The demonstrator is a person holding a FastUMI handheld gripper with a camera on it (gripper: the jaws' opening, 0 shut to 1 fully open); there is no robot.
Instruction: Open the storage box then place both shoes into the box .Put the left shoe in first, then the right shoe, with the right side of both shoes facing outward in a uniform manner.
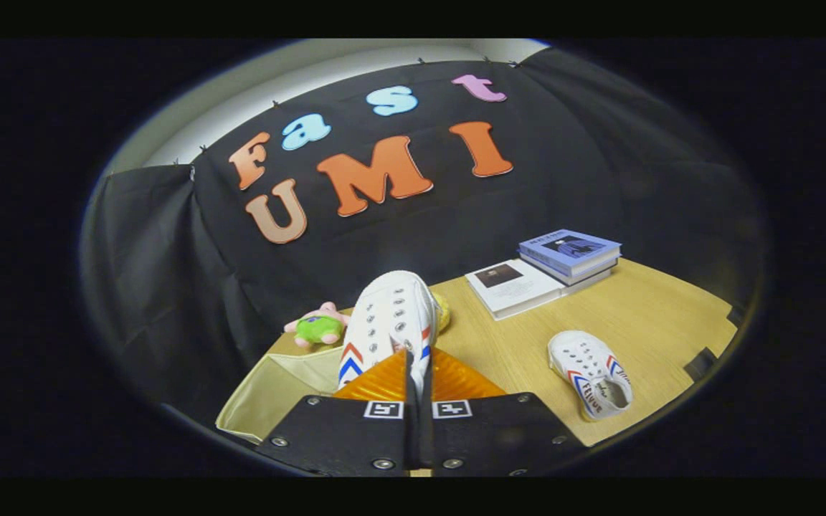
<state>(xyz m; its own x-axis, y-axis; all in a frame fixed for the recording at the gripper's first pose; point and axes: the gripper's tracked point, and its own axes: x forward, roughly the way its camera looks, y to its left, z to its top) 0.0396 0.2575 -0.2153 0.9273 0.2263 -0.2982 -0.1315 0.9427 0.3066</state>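
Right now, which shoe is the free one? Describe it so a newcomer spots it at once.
Start at the wooden table and find the stack of books near the black cloth wall. Nearer the gripper than those books, off to the side of its fingers, a white shoe lies alone on bare wood. Unlike the held shoe, which the shut fingers pinch above the beige storage box, nothing touches it.
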